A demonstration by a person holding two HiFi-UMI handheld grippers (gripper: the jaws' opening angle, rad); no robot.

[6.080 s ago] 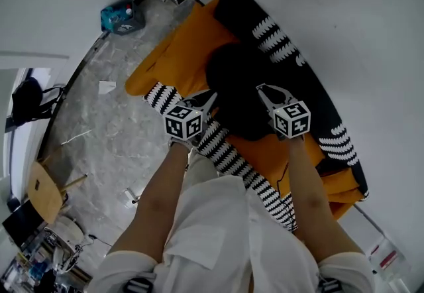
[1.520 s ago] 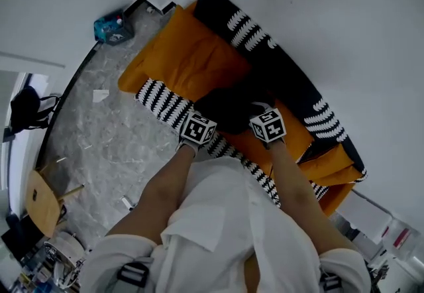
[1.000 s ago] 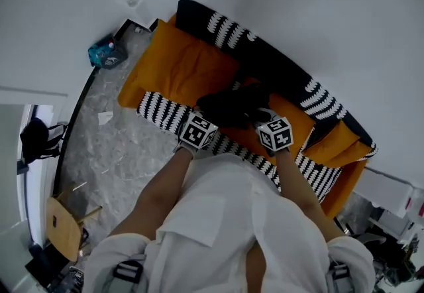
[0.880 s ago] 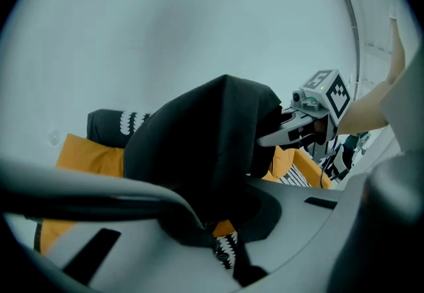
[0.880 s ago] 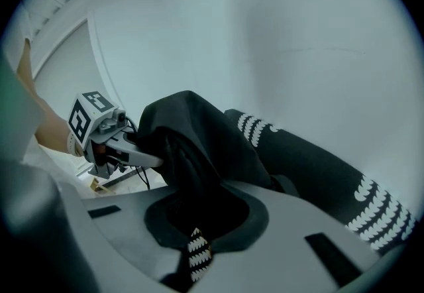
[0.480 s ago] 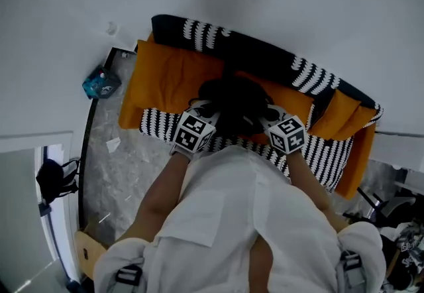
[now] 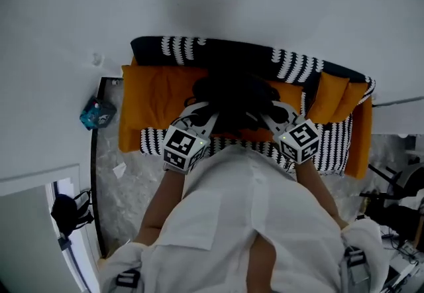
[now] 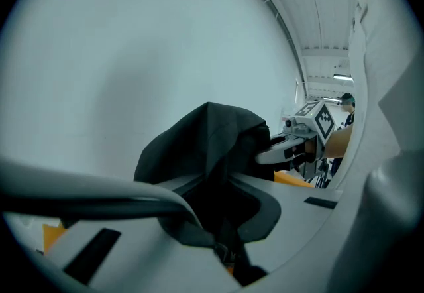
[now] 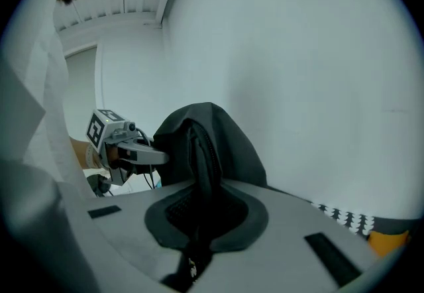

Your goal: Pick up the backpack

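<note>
Orange-cushioned sofa (image 7: 159, 96) with black-and-white trim, orange pillow (image 7: 329, 96) at one end, teal box (image 7: 97, 114) on floor (image 7: 132, 179)

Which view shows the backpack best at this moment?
The right gripper view: the backpack stands clear against the plain wall, with its zipper visible. The left gripper view shows only bunched dark fabric. The head view shows a shapeless dark mass against the sofa.

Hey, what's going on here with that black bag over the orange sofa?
A person is holding a two-jaw gripper in each hand and picking up a black backpack. The left gripper and the right gripper are each shut on a fold of its fabric, one on either side. The bag hangs between them in front of the white wall, above the orange sofa with black-and-white striped trim. The pickup looks essentially done.
</note>
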